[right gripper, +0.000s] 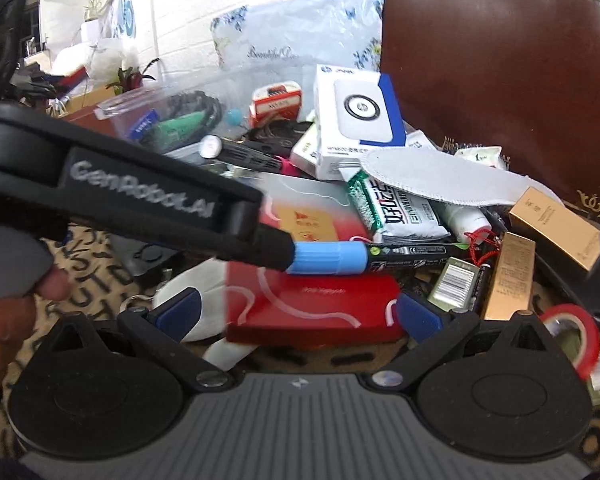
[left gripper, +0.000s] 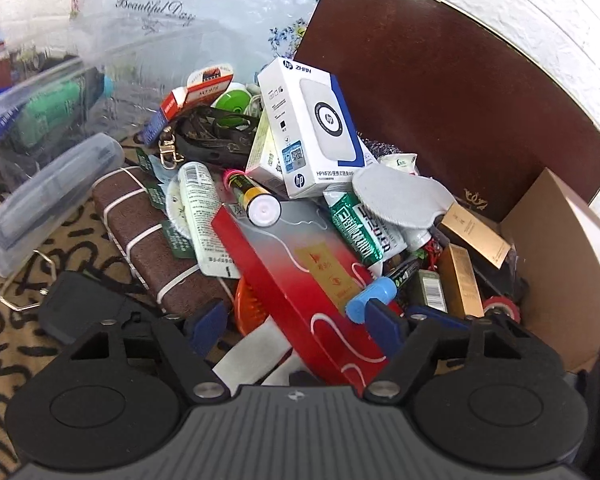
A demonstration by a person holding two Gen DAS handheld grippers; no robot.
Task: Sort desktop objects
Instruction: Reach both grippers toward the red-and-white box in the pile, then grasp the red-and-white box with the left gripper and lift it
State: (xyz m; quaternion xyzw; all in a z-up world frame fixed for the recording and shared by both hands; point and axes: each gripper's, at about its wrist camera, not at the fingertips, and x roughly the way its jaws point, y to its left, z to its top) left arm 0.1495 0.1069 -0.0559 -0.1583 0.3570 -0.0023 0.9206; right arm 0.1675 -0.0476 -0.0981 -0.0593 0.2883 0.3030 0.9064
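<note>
Left tool [left gripper: 296,320] stands released, one fingertip [right gripper: 274,250] touching the blue-capped marker [right gripper: 364,260] lying across the red box [left gripper: 300,276] on the cluttered surface, contact only the right view shows, where the right tool [right gripper: 300,312] gapes empty.

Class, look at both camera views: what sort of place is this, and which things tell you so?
Probably a lived-in home or office room: a cluttered table with a letter-patterned cloth, a white painted brick wall, and a potted plant on crowded shelving behind.
</note>
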